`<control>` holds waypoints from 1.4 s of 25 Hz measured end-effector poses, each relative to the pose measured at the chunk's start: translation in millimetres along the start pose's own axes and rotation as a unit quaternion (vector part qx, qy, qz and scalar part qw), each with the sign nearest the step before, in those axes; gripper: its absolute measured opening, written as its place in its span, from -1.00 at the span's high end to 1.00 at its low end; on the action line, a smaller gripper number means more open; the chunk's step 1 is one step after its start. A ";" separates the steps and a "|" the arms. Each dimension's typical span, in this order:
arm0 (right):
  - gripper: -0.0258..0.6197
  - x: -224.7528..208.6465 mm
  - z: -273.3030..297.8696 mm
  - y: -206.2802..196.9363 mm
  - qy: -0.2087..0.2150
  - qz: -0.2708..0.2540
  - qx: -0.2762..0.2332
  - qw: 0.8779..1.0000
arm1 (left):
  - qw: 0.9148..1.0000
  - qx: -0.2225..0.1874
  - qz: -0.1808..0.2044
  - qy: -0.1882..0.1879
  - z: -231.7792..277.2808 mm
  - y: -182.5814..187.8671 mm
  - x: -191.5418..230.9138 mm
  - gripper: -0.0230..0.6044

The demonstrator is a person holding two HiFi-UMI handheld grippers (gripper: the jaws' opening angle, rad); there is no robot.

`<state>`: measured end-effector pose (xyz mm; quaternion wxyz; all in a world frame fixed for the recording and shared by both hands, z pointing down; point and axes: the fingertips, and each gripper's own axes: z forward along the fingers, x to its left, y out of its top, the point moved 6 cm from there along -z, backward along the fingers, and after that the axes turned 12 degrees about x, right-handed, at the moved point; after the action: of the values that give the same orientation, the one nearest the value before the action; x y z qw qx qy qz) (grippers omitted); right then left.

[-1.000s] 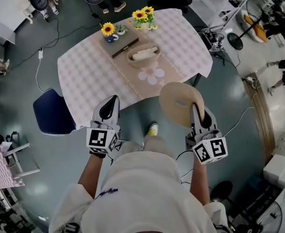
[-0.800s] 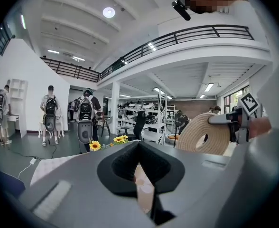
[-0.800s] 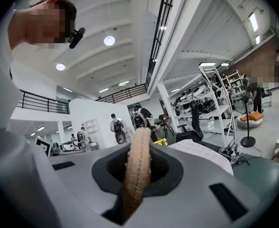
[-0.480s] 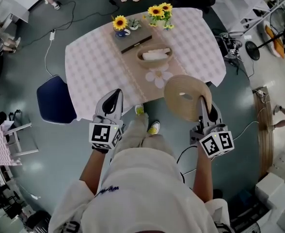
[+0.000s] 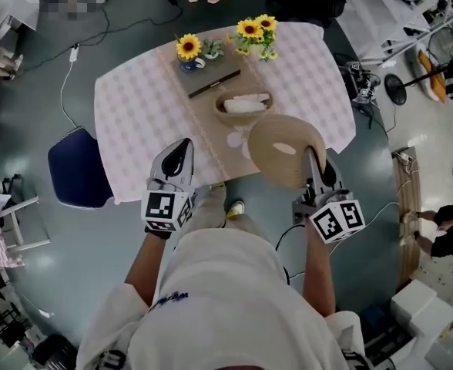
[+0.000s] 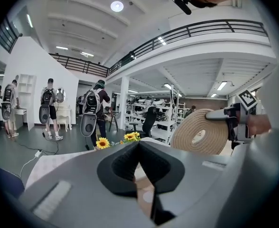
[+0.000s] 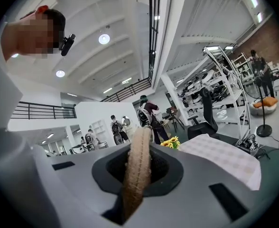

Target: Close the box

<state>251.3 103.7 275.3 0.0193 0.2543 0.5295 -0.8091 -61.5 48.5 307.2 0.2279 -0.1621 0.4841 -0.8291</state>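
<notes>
A round woven lid (image 5: 282, 149) stands on edge in my right gripper (image 5: 313, 162), which is shut on its rim, just over the near edge of the checked table (image 5: 138, 122). In the right gripper view the lid's edge (image 7: 137, 165) runs up between the jaws. The oval woven box (image 5: 246, 116) sits open mid-table beyond the lid, with something white inside. My left gripper (image 5: 179, 160) hovers at the table's near edge, shut and empty. The left gripper view shows the lid (image 6: 199, 134) off to the right.
Two sunflower pots (image 5: 189, 47) (image 5: 255, 29) and a dark flat board (image 5: 213, 83) stand behind the box. A blue chair (image 5: 74, 177) is at the table's left. Cables lie on the floor; stands and shelves are at the right. People with backpacks stand far off.
The person has stepped closer to the table. Both grippers now reach its near edge, and the lid has moved forward toward the box. The grip on the lid is unchanged.
</notes>
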 end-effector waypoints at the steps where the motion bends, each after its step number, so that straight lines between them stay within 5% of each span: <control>1: 0.81 -0.1 8.6 3.9 0.001 -0.001 0.003 1.000 | 1.000 0.001 -0.003 -0.001 6.1 2.2 4.5 0.92; 17: 0.81 5.6 126.5 22.7 -0.002 0.005 0.057 0.998 | 0.999 0.036 -0.027 -0.029 78.4 3.7 73.6 0.92; 35: 0.82 -26.4 251.7 -17.8 0.027 0.022 0.136 0.990 | 0.992 0.115 -0.052 -0.025 183.9 -56.2 103.4 0.92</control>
<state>170.5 -112.9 379.8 -0.0126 0.2880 0.4090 -0.8658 -71.1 -116.8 449.5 0.2137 -0.1806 0.3704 -0.8857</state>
